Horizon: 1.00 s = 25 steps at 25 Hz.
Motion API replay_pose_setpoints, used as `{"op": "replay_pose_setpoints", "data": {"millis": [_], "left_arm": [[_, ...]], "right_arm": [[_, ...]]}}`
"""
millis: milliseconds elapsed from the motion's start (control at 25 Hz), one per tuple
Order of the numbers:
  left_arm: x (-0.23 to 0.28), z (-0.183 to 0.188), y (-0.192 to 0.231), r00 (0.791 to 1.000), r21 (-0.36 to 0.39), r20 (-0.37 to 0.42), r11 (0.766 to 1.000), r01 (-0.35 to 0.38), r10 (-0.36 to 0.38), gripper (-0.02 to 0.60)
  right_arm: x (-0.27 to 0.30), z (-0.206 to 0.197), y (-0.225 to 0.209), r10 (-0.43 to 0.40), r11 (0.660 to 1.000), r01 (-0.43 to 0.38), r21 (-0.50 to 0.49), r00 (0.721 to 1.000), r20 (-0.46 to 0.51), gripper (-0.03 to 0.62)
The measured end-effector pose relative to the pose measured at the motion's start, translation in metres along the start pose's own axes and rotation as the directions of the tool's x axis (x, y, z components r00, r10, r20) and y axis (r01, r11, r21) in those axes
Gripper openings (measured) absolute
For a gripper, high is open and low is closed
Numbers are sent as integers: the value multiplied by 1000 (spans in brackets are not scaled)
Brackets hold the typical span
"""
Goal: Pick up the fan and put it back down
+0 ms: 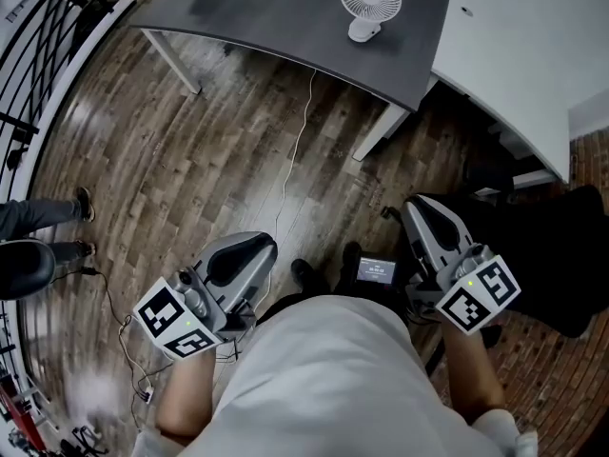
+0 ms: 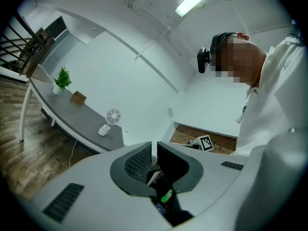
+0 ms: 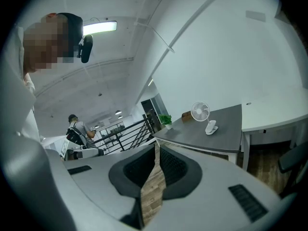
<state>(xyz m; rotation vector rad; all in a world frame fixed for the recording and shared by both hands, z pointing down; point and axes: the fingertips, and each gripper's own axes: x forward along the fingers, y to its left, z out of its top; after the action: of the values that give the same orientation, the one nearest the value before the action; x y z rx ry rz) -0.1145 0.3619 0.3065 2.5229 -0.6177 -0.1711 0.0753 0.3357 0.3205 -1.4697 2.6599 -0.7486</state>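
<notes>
A small white fan [image 1: 369, 3] stands upright on a dark grey table [image 1: 285, 17], far ahead of both grippers. The left gripper view has the fan [image 2: 111, 119] small and left of centre. The right gripper view has the fan [image 3: 201, 112] near the table's right end. My left gripper [image 1: 249, 250] and right gripper [image 1: 423, 212] are held close to my body, over the wood floor. The left gripper [image 2: 154, 150] shows only a thin slit between its jaws, and so does the right gripper [image 3: 157, 146]. Neither holds anything.
A white desk [image 1: 514, 46] adjoins the grey table on the right. A potted plant [image 2: 61, 78] and a small brown box [image 2: 78, 97] sit further along the table. A cable [image 1: 295, 150] runs across the floor. A black chair [image 1: 542, 246] stands at my right, another person's legs [image 1: 38, 217] at left.
</notes>
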Motion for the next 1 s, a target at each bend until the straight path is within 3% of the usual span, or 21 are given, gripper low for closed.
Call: {"op": "replay_pose_setpoints", "data": {"millis": [320, 560, 1000], "left_arm": [[-2, 0, 10, 1000, -8, -9, 1000, 1, -1, 40], [16, 5, 27, 1000, -13, -23, 1000, -5, 4, 40], [60, 35, 88, 995, -12, -13, 995, -98, 97, 40]], "right_arm": [[7, -6, 1, -8, 1000, 8, 14, 1000, 4, 14], [20, 1, -22, -16, 999, 16, 28, 1000, 8, 14], [107, 31, -79, 68, 998, -68, 8, 997, -27, 14]]}}
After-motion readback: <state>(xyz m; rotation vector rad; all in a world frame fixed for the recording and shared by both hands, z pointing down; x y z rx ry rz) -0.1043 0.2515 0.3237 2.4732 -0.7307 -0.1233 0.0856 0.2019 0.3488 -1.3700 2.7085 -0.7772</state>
